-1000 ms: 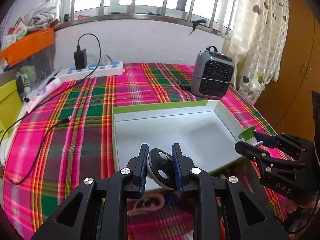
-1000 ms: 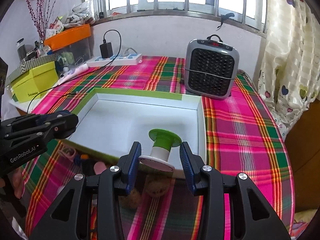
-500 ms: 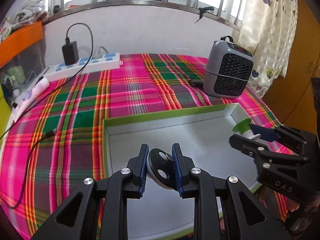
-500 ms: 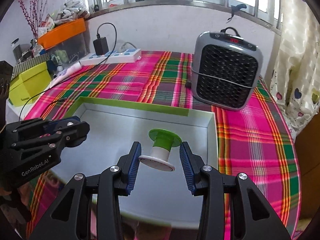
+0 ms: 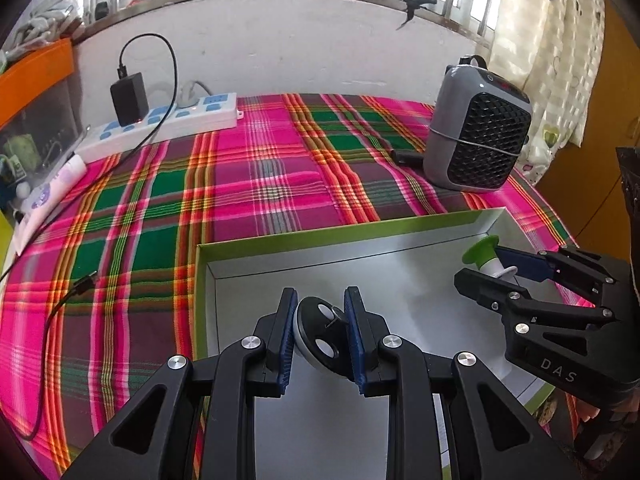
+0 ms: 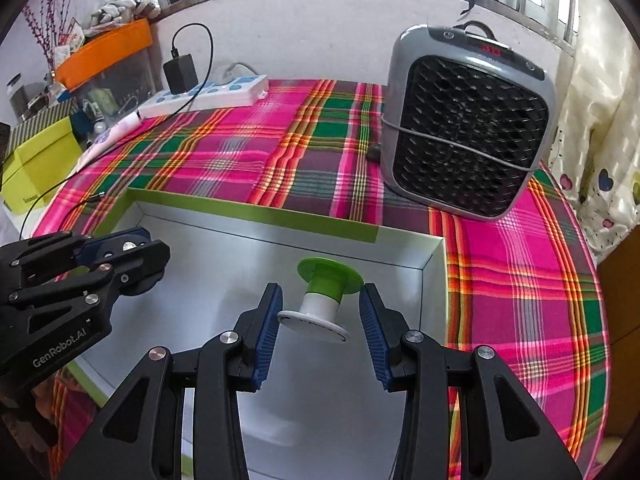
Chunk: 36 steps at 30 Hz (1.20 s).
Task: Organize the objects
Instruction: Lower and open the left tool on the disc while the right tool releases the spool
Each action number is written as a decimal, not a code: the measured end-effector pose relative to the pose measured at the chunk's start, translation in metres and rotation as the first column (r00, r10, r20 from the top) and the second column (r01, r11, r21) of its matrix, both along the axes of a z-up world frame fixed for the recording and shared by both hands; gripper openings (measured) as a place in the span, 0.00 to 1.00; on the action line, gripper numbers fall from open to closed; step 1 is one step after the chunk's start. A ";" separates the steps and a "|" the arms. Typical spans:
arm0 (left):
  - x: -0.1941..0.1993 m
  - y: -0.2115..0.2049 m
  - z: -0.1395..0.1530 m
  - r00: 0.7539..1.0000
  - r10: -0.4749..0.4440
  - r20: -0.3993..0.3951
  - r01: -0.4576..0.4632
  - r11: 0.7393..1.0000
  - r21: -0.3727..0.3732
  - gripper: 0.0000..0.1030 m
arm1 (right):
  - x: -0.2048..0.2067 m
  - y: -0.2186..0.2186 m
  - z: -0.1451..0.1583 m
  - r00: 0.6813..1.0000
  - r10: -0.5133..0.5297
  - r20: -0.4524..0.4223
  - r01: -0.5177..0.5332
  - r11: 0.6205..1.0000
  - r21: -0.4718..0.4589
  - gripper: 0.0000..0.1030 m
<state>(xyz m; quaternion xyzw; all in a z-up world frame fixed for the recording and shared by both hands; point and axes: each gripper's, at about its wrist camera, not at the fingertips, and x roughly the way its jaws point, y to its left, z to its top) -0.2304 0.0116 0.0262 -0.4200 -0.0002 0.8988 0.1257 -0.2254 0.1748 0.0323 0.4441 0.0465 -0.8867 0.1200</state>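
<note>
Woven plaid tablecloth (image 5: 256, 184); smooth matt box (image 5: 400, 280).

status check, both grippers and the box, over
Left gripper shut on black disc. Right gripper shut on green-white spool. Both over open box, nothing blocking.

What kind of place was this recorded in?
Probably a room in a home: a table under a plaid cloth, a small heater, a power strip, and a heart-print curtain beside a barred window.
</note>
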 end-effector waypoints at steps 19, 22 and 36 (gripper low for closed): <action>-0.006 -0.003 -0.006 1.000 0.009 0.013 -0.009 1.000 -0.013 0.23 | -0.006 -0.005 -0.008 1.000 -0.012 0.006 0.011 0.999 0.034 0.40; -0.006 -0.002 -0.006 1.000 0.005 0.013 -0.005 1.000 -0.016 0.28 | -0.006 -0.004 -0.008 1.000 -0.002 0.005 0.001 1.000 0.019 0.41; 0.008 -0.003 0.003 1.000 0.008 -0.002 -0.008 1.000 -0.007 0.40 | 0.006 0.003 -0.001 0.999 -0.031 -0.018 0.031 0.999 -0.019 0.53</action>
